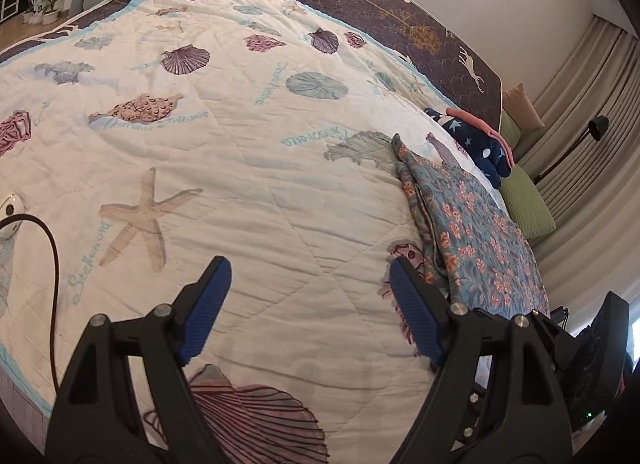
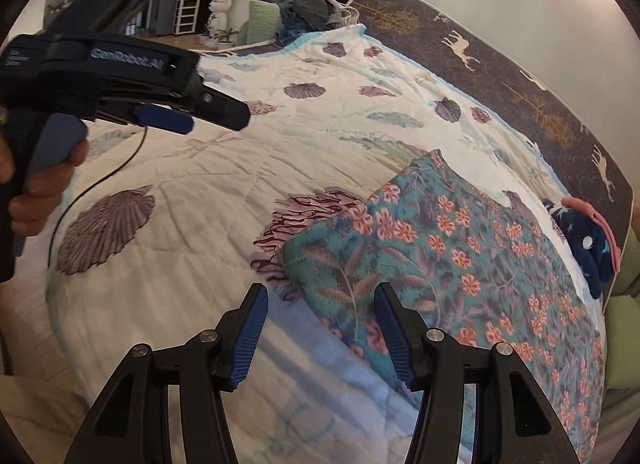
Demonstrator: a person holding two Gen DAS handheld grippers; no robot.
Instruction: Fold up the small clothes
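Left wrist view
- Left hand-held gripper (image 1: 310, 310): jaws spread wide over the bare quilt, nothing between the blue pads.
- Quilt (image 1: 248, 167): white, printed with shells and a starfish, spread over the bed.
- Floral garment (image 1: 472, 232): teal cloth with orange flowers, lying flat on the quilt to the right of the gripper; its long axis runs from the near right corner up towards the middle of the bed, ending in a narrow tip.
- Star-print cloth (image 1: 476, 139): dark blue with a pink edge, just past the garment's far end, near the bed's edge.
- Black cable (image 1: 52, 248): curves across the quilt at the left.

Right wrist view
- Right hand-held gripper (image 2: 320, 334): jaws apart, gripping nothing; it hangs over the garment's near left edge.
- Floral garment (image 2: 460, 256): folded flat, long axis slanting from upper left to lower right, one corner pointing away up the bed.
- Left hand-held gripper (image 2: 200, 113): seen from the side at upper left, above the quilt, well apart from the garment; a hand (image 2: 36, 183) grips its handle.
- Star-print cloth (image 2: 588, 244): at the right edge of the bed.
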